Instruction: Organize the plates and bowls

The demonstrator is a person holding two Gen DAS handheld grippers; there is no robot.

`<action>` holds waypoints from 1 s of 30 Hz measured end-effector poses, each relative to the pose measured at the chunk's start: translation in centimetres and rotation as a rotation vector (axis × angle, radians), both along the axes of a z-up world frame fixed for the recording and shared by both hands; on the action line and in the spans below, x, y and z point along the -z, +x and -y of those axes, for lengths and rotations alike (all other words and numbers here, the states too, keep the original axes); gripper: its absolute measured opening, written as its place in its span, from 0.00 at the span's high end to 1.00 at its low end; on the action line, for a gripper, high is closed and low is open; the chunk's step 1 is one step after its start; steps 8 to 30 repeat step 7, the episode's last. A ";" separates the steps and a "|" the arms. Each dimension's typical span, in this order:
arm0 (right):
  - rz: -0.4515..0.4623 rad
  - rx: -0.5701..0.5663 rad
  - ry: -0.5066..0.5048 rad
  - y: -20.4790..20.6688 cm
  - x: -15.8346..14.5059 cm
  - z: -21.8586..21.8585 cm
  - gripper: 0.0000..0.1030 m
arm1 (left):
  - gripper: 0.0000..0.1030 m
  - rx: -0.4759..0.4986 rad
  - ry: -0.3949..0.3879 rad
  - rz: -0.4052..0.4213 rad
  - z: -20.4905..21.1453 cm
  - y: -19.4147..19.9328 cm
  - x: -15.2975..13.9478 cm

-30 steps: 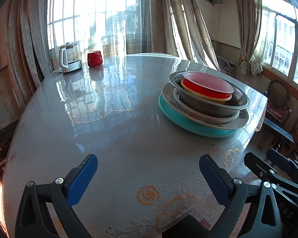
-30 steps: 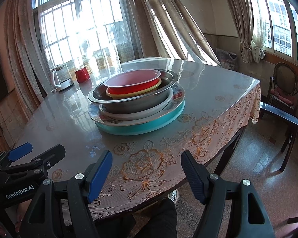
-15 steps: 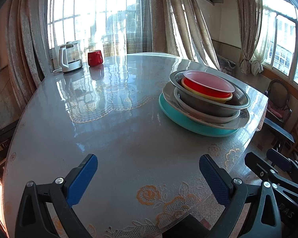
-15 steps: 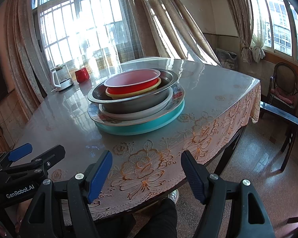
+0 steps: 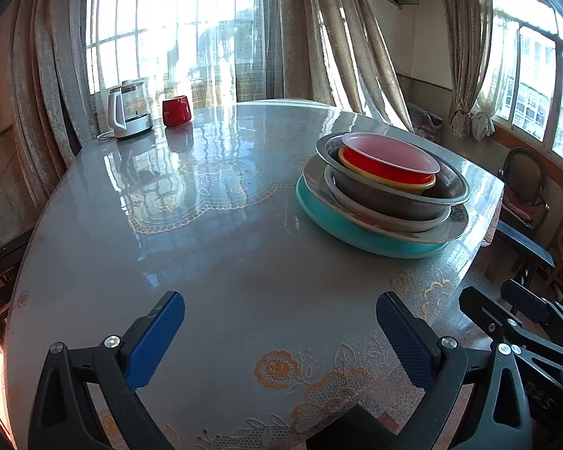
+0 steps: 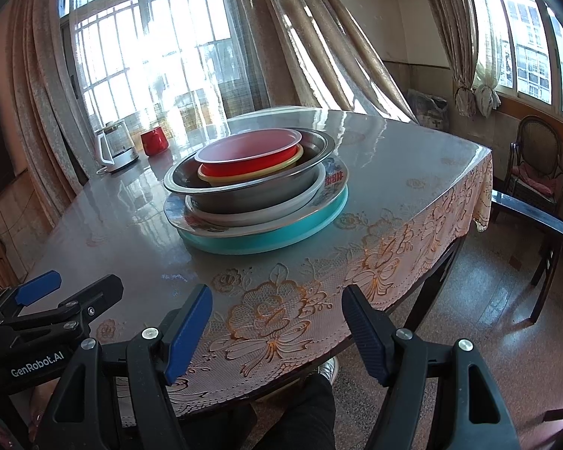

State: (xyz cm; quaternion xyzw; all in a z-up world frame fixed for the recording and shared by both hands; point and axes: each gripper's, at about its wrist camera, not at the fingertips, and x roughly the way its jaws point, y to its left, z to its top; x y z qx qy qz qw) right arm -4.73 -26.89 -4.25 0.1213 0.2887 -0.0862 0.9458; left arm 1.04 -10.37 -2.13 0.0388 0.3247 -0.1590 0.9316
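A: A sunlit room, curtains (image 5: 311,37) drawn back from tall windows, and a big round table (image 5: 214,247) under a glossy cover with lace and orange flowers printed on it.

B: What's at the far left of it?

A: A white electric kettle (image 5: 128,112) by the window, and just beside it a red mug (image 5: 176,111). They stand apart from each other and well apart from everything else.

B: And the dishes?

A: All in one stack, toward the table's right side. At the bottom a teal plate (image 6: 266,236), on it a patterned plate (image 6: 334,178), then a white bowl (image 6: 259,210), a wide steel bowl (image 6: 251,187), and nested in that a yellow bowl (image 6: 249,176) with a red bowl (image 6: 249,152) on top.

B: The tools?

A: The left gripper (image 5: 281,328) sits low over the near edge of the table, its blue pads spread wide with only tablecloth between them. The right gripper (image 6: 277,320) is at the table's edge, just right of the left one, jaws likewise apart and holding nothing. Neither touches the stack.

B: Anything further right?

A: A wooden chair (image 6: 536,172) with a pink cushion by the side window, and the person's dark trouser leg (image 6: 300,412) below the table edge.
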 end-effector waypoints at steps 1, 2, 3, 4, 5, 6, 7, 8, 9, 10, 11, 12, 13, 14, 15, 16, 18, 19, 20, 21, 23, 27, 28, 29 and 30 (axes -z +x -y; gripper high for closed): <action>0.000 0.000 0.001 0.0 0.0 0.0 0.29 | 0.00 0.004 -0.002 0.000 0.0 0.0 0.0; 0.001 0.001 0.001 0.0 0.0 0.0 0.29 | 0.00 0.006 -0.001 0.001 0.1 0.0 0.0; 0.001 0.000 0.002 0.0 0.0 0.0 0.29 | 0.00 0.009 -0.003 0.001 0.1 -0.1 0.0; 0.000 0.000 0.002 0.0 0.1 0.1 0.29 | 0.00 0.012 -0.006 0.002 0.1 -0.1 0.0; 0.000 0.000 0.004 0.0 0.1 0.1 0.29 | 0.00 0.016 -0.010 0.004 0.2 -0.1 0.0; -0.001 -0.001 0.005 0.0 0.1 0.1 0.29 | 0.00 0.017 -0.010 0.005 0.2 -0.2 -0.1; -0.002 -0.001 0.006 0.1 0.2 0.1 0.29 | 0.00 0.019 -0.010 0.005 0.3 -0.1 -0.1; -0.002 -0.001 0.006 0.1 0.2 0.1 0.29 | 0.00 0.019 -0.010 0.005 0.3 -0.1 -0.1; -0.002 -0.001 0.006 0.1 0.2 0.1 0.29 | 0.00 0.019 -0.010 0.005 0.3 -0.1 -0.1; -0.002 -0.001 0.006 0.1 0.2 0.1 0.29 | 0.00 0.019 -0.010 0.005 0.3 -0.1 -0.1; -0.002 -0.001 0.006 0.1 0.2 0.1 0.29 | 0.00 0.019 -0.010 0.005 0.3 -0.1 -0.1; -0.002 -0.001 0.006 0.1 0.2 0.1 0.29 | 0.00 0.019 -0.010 0.005 0.3 -0.1 -0.1; -0.002 -0.001 0.006 0.1 0.2 0.1 0.29 | 0.00 0.019 -0.010 0.005 0.3 -0.1 -0.1; -0.002 -0.001 0.006 0.1 0.2 0.1 0.29 | 0.00 0.019 -0.010 0.005 0.3 -0.1 -0.1; -0.002 -0.001 0.006 0.1 0.2 0.1 0.29 | 0.00 0.019 -0.010 0.005 0.3 -0.1 -0.1; -0.002 -0.001 0.006 0.1 0.2 0.1 0.29 | 0.00 0.019 -0.010 0.005 0.3 -0.1 -0.1; -0.002 -0.001 0.006 0.1 0.2 0.1 0.29 | 0.00 0.019 -0.010 0.005 0.3 -0.1 -0.1; -0.002 -0.001 0.006 0.1 0.2 0.1 0.29 | 0.00 0.019 -0.010 0.005 0.3 -0.1 -0.1; -0.002 -0.001 0.006 0.1 0.2 0.1 0.29 | 0.00 0.019 -0.010 0.005 0.3 -0.1 -0.1; -0.002 -0.001 0.006 0.1 0.2 0.1 0.29 | 0.00 0.019 -0.010 0.005 0.3 -0.1 -0.1; -0.002 -0.001 0.006 0.1 0.2 0.1 0.29 | 0.00 0.019 -0.010 0.005 0.3 -0.1 -0.1; -0.002 -0.001 0.006 0.1 0.2 0.1 0.29 | 0.00 0.019 -0.010 0.005 0.3 -0.1 -0.1; -0.002 -0.001 0.006 0.1 0.2 0.1 0.29 | 0.00 0.019 -0.010 0.005 0.3 -0.1 -0.1; -0.002 -0.001 0.006 0.1 0.2 0.1 0.29 | 0.00 0.019 -0.010 0.005 0.3 -0.1 -0.1; -0.002 -0.001 0.006 0.1 0.2 0.1 0.29 | 0.00 0.019 -0.010 0.005 0.3 -0.1 -0.1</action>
